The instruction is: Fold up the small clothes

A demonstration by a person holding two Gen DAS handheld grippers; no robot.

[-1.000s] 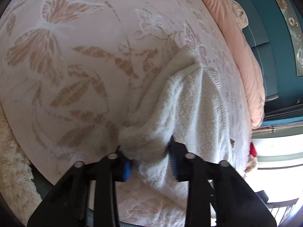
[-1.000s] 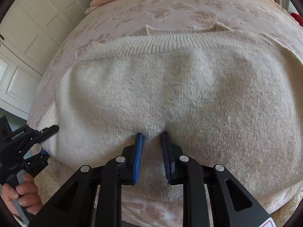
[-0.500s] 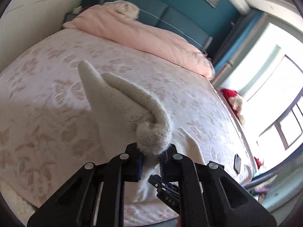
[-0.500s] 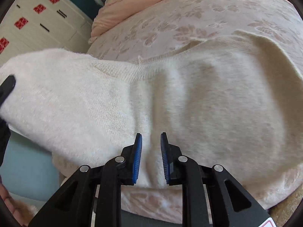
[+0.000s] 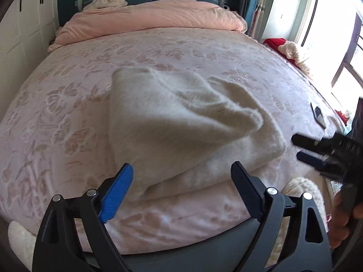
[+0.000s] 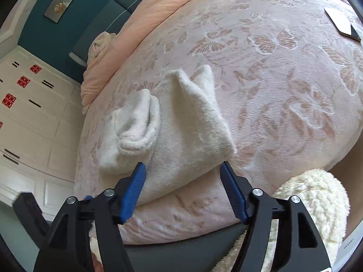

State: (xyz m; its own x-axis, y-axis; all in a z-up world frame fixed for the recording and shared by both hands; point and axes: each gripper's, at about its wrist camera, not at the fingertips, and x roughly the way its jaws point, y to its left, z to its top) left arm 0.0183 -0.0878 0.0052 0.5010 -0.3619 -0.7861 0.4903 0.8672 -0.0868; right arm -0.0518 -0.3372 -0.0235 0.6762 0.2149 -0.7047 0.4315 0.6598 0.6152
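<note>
A cream knitted sweater (image 5: 181, 124) lies folded over in a loose bundle near the front edge of the bed; it also shows in the right wrist view (image 6: 179, 131) with a rolled sleeve on its left. My left gripper (image 5: 181, 179) is open and empty, just in front of the sweater's near edge. My right gripper (image 6: 182, 176) is open and empty, its tips at the sweater's near edge. The right gripper also shows in the left wrist view (image 5: 304, 149), to the right of the sweater.
The bed (image 5: 68, 113) has a pink butterfly-patterned cover. A peach duvet (image 5: 149, 15) lies at the headboard. A phone (image 6: 342, 25) lies on the bed's right side. A fluffy cream rug (image 6: 313, 199) lies below the bed's front edge. White wardrobes (image 6: 29, 117) stand left.
Both grippers have opened and let go of the sweater, which now lies folded on the bed. Both have pulled back toward the bed's front edge.
</note>
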